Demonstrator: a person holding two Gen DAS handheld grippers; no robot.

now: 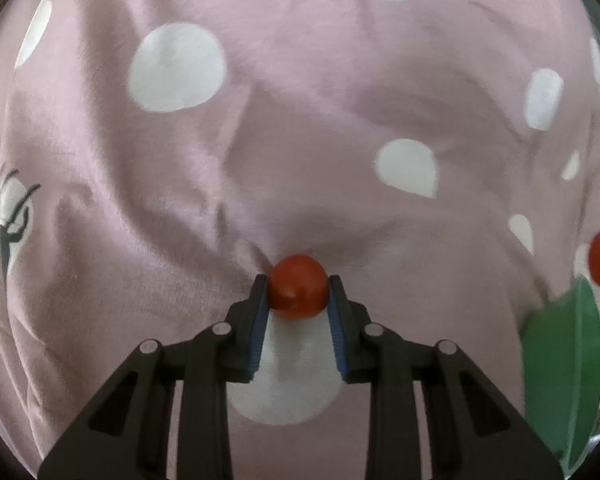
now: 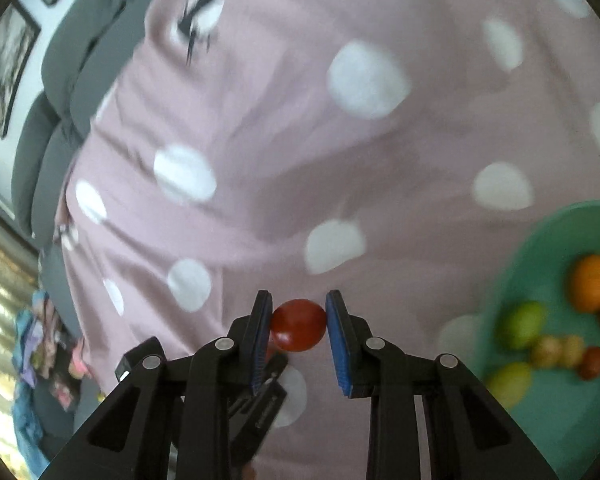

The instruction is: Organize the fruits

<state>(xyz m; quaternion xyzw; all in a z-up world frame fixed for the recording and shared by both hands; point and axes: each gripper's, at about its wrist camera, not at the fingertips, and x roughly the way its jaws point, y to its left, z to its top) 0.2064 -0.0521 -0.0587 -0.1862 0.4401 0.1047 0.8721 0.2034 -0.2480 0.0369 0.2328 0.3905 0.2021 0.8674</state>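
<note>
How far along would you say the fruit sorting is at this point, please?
Done: several fruits already lie in the green bowl. In hand: the left gripper and right gripper each pinch a red fruit. Left: dropping both into the bowl; no other loose fruit shows on the cloth.

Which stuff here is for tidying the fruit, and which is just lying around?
For the job:
- left gripper, shut on a red tomato
- right gripper, shut on another red tomato
- green bowl holding mixed fruit

Just lying about:
- pink spotted cloth
- grey sofa
- framed pictures
</note>
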